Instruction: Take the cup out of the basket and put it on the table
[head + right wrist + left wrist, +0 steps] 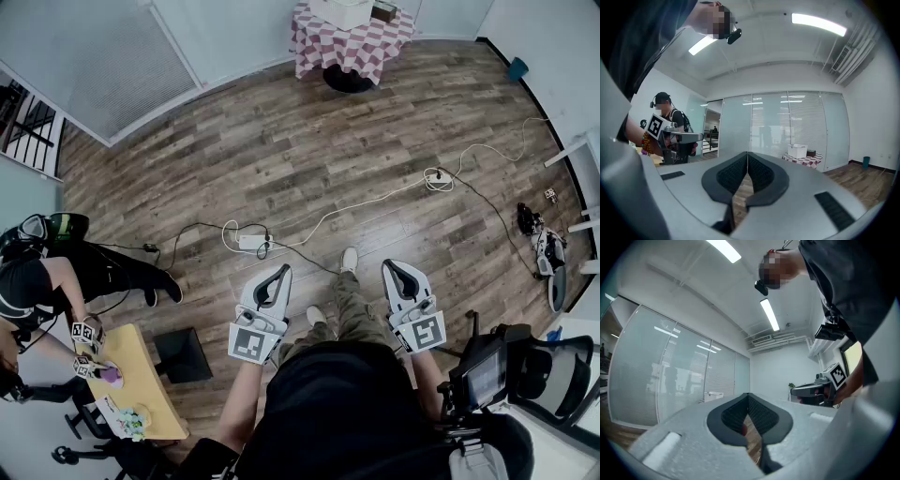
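The cup itself is not showing from where I stand. The white basket (797, 151) is sitting on the checkered-cloth table (352, 42) at the far side of the room, well apart from the person. The left gripper (278, 273) and the right gripper (393, 268) are both pointing level, each clenched with its tips meeting on nothing. Cables (375, 197) are trailing across the wooden floor (281, 141) in between. A second person (37, 272) is standing by a small yellow table (141, 375).
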The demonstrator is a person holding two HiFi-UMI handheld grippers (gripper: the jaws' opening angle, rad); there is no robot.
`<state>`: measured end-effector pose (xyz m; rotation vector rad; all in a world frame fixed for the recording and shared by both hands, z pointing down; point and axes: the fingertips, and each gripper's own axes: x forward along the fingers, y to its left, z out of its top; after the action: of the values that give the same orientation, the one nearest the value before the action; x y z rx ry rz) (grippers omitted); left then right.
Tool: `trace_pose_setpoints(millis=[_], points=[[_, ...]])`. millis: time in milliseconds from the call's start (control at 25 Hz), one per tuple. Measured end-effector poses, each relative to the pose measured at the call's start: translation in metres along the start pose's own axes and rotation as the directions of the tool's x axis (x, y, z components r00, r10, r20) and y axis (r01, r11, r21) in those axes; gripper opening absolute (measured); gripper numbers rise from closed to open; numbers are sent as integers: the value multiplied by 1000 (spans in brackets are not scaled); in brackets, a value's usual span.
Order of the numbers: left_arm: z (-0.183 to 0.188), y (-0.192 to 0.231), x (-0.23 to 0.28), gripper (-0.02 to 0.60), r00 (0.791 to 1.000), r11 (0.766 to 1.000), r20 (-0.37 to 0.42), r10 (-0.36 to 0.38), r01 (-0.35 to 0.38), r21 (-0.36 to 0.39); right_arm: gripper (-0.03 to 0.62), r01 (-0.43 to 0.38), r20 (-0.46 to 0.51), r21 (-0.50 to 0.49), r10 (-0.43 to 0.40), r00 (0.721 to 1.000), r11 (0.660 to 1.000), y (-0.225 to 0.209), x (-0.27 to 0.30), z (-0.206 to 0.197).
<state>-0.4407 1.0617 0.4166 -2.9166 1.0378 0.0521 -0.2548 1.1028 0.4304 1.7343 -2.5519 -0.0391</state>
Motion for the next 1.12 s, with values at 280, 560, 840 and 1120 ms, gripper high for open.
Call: trace_pose_setpoints(millis=[280, 560, 840, 1120], points=[[0, 25, 47, 5, 1000, 1000, -11, -11, 11, 4, 12, -13, 8, -34, 14, 1000, 999, -34, 44, 6], [13, 42, 112, 5, 1000, 999, -1, -28, 28, 30, 12, -26, 39, -34, 28, 999, 999, -84, 88, 18], [14, 56, 185, 5, 999, 999, -27, -21, 23, 47, 12, -39, 44, -22, 40, 998, 999, -151, 127, 14], [13, 67, 258, 5, 1000, 999, 1, 28, -28, 34, 12, -41, 65, -26, 42, 997, 999, -232, 150, 10]])
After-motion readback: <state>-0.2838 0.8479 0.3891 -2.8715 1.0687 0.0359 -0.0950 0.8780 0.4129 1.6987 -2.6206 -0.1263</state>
